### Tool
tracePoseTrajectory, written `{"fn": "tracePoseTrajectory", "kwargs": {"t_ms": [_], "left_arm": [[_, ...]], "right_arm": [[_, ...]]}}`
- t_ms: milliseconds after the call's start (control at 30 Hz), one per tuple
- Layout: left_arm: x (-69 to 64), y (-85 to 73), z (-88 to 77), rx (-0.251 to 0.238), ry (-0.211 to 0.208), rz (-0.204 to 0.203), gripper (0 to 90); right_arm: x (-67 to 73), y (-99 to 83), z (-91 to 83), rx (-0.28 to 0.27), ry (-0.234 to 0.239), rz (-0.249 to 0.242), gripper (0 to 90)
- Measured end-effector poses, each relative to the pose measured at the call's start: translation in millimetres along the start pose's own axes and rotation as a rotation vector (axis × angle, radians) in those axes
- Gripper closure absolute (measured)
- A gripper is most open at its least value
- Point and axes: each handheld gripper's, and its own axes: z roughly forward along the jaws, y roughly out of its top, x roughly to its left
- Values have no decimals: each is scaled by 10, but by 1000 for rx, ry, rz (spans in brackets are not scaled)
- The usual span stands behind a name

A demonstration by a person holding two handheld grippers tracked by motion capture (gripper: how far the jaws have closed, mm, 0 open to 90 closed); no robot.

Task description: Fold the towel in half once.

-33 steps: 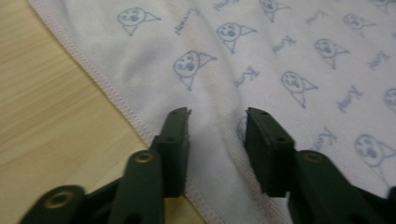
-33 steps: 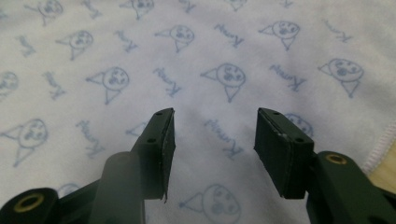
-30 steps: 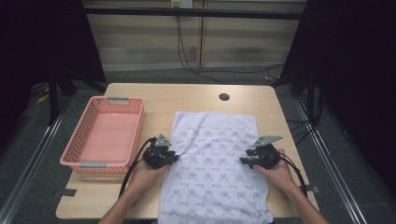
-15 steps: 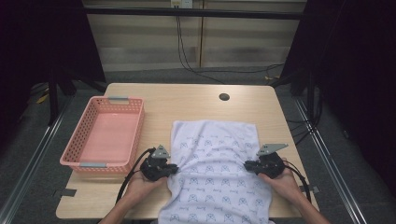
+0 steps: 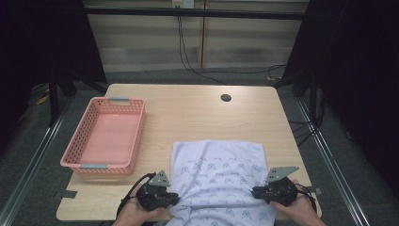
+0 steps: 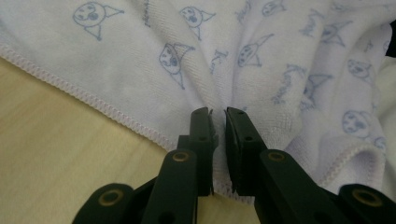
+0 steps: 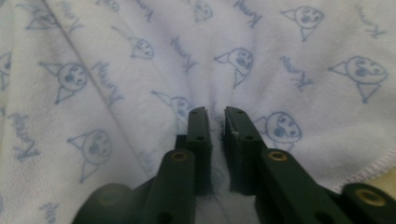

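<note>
From above, the white terry towel printed with pale blue cartoon faces point(image 5: 217, 181) lies on the near half of the light wooden table point(image 5: 188, 113), right of the pink plastic basket point(image 5: 104, 136). The left gripper point(image 5: 173, 198) and right gripper point(image 5: 256, 192) pinch its side edges, hands low at the table's near edge. To drag it well, I'd keep both hands level and pull evenly.

In the left gripper view, the jaws clamp a gathered fold by the stitched hem point(image 6: 93, 100).

In the right gripper view, having just eased apart slightly, the jaws pinch bunched cloth.
</note>
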Motion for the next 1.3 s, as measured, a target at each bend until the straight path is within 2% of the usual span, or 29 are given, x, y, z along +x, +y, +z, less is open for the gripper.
{"fn": "tracePoseTrajectory", "kwargs": {"t_ms": [33, 67, 100, 133, 167, 233, 267, 300, 333, 367, 433, 467, 500, 567, 600, 667, 700, 733, 833, 867, 900, 1000, 1033, 1100, 1133, 1167, 1200, 1267, 1300], "left_arm": [[-8, -16, -21, -15, 3, 0, 784], [35, 1, -63, -46, -10, -9, 737], [80, 32, -81, -56, -6, -26, 702], [80, 32, -81, -56, -6, -26, 700], [132, 70, -88, -74, 10, -37, 700], [244, 175, -79, -119, 37, -68, 648], [342, 260, -59, -137, 56, -65, 627], [342, 260, -59, -137, 56, -65, 622], [396, 311, -35, -144, 74, -73, 622], [454, 359, -10, -141, 83, -78, 604], [580, 465, 61, -139, 93, -81, 584], [619, 494, 82, -148, 101, -85, 567], [675, 532, 103, -153, 107, -102, 558], [772, 592, 153, -175, 132, -126, 556], [838, 630, 186, -171, 143, -149, 548], [868, 652, 198, -170, 158, -147, 539], [899, 668, 206, -174, 175, -147, 535], [930, 674, 214, -189, 181, -159, 532], [1011, 674, 250, -169, 228, -175, 500], [1025, 665, 265, -180, 225, -195, 497], [1037, 659, 265, -169, 237, -197, 489], [1055, 654, 261, -176, 226, -201, 476], [1082, 644, 276, -177, 246, -207, 476], [1116, 629, 289, -162, 253, -215, 474], [1121, 624, 304, -145, 293, -227, 474], [1134, 612, 308, -152, 307, -238, 474], [1143, 609, 306, -156, 295, -247, 474], [1166, 616, 319, -164, 310, -231, 504], [1192, 631, 321, -163, 289, -234, 521]], "right_arm": [[-35, 12, -26, -36, 3, 19, 682], [-94, 43, -44, -64, -29, 34, 639], [-177, 87, -62, -88, -61, 52, 633], [-177, 87, -62, -88, -61, 52, 633], [-283, 139, -71, -116, -75, 60, 621], [-500, 259, -55, -144, -144, 70, 568], [-717, 368, 5, -138, -186, 77, 551], [-717, 368, 5, -138, -186, 77, 551], [-820, 414, 49, -133, -210, 79, 528], [-922, 450, 96, -131, -210, 97, 523], [-1100, 497, 203, -117, -241, 126, 478], [-1230, 496, 288, -112, -252, 157, 464], [-1279, 481, 329, -111, -255, 164, 455], [-1308, 462, 359, -100, -260, 169, 445], [-1339, 439, 367, -108, -247, 175, 439], [-1333, 439, 363, -113, -242, 178, 451], [-1324, 436, 373, -113, -232, 156, 475], [-1294, 438, 380, -111, -239, 141, 563], [-1239, 453, 381, -108, -193, 126, 772], [-1232, 448, 384, -115, -179, 126, 799], [-1230, 449, 372, -120, -169, 132, 816], [-1224, 451, 349, -132, -157, 138, 823], [-1221, 453, 335, -133, -155, 141, 824], [-1216, 457, 313, -149, -150, 145, 824], [-1213, 457, 307, -148, -151, 146, 824], [-1215, 456, 302, -151, -153, 142, 824], [-1214, 455, 299, -152, -151, 145, 824], [-1215, 453, 300, -151, -150, 144, 824], [-1218, 453, 302, -150, -148, 144, 824]]}}
